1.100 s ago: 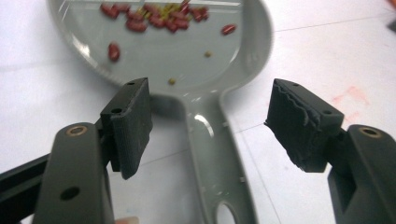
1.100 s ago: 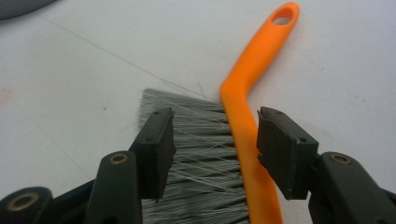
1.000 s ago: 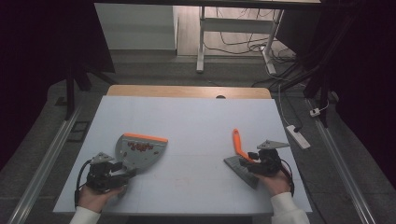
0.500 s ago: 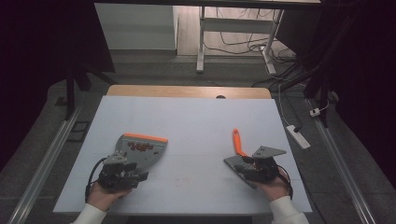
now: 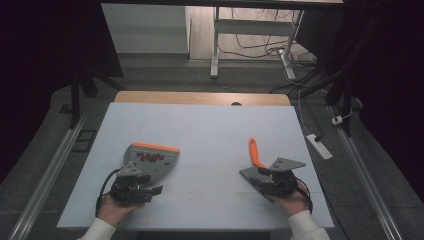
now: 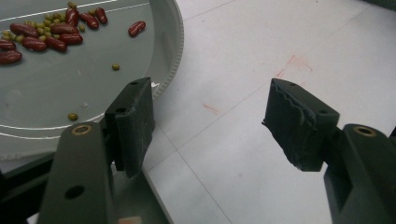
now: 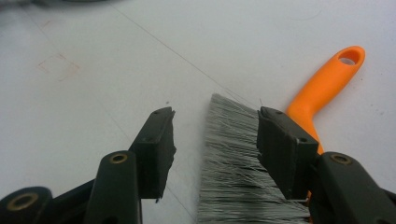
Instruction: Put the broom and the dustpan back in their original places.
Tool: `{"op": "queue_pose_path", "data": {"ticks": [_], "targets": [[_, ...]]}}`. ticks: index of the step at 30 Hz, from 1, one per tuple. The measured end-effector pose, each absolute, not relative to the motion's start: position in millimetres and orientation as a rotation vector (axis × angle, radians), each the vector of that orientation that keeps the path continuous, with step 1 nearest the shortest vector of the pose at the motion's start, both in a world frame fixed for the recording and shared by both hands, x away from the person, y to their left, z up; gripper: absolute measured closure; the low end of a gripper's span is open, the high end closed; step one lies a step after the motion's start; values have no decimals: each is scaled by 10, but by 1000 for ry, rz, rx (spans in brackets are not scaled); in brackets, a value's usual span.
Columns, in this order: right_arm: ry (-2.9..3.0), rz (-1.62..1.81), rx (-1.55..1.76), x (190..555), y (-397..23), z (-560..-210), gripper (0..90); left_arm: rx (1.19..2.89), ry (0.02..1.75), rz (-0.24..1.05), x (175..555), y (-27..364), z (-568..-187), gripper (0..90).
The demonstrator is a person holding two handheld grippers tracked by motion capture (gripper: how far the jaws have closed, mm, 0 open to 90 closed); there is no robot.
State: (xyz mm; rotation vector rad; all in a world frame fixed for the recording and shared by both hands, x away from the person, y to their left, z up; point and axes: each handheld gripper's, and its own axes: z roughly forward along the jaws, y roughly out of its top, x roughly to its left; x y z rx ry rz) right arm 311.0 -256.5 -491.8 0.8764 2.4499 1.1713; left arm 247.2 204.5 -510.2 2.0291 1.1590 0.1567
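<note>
High view: a pale table [image 5: 210, 130] with a wooden strip along its far edge stands in a dark room with grey floor, a white desk frame and cables at 12 o'clock and a power strip [image 5: 318, 146] at 3 o'clock; the grey dustpan [image 5: 150, 161] with beans lies at 8 o'clock just beyond the left gripper [image 5: 135, 189], and the orange-handled brush [image 5: 257, 160] lies at 4 o'clock by the right gripper [image 5: 270, 181]. Left gripper view: jaws stand apart on nothing over white table with faint red marks, the dustpan [image 6: 70, 84] with red and green beans at 10 o'clock, its rim beside one jaw. Right gripper view: jaws wide, gripping nothing, the brush [image 7: 243, 172] bristles lying between them and its orange handle running toward 1 o'clock.
</note>
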Motion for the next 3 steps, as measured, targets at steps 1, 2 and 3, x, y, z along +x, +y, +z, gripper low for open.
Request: {"op": "queue_pose_path", "data": {"ticks": [1, 2, 3], "targets": [[2448, 1172, 876, 3109, -2565, -4916, 467, 2029, 1159, 156, 2471, 2046, -5105, 338], [2445, 1172, 876, 3108, -2565, -4915, 467, 2030, 1160, 155, 2471, 2046, -5106, 338], [2443, 1173, 877, 3107, -2567, -4913, 467, 2029, 1160, 156, 2471, 2047, -5107, 338]]}}
